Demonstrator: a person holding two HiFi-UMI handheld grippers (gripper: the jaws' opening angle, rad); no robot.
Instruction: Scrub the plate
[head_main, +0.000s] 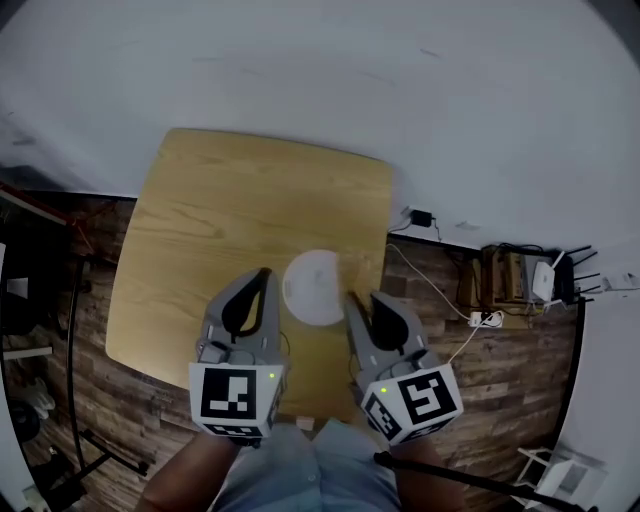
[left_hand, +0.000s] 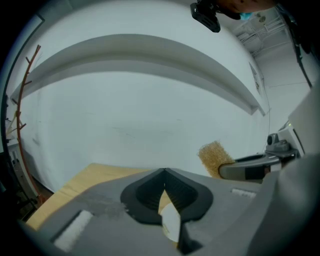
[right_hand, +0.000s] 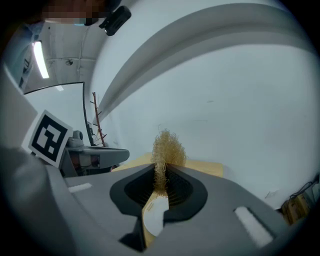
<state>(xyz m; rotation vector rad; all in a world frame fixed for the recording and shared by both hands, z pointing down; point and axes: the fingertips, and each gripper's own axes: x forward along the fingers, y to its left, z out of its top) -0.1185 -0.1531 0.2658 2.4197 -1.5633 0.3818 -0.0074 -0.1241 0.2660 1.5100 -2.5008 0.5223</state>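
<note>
grey left gripper and right gripper carry black-and-white marker cubes.

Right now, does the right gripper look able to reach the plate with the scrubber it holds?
Probably yes. The right gripper, shut on the scrubber, is close beside the plate, which lies uncovered on the table; the left gripper stands off to the other side.

Wooden table, floor power strip
</note>
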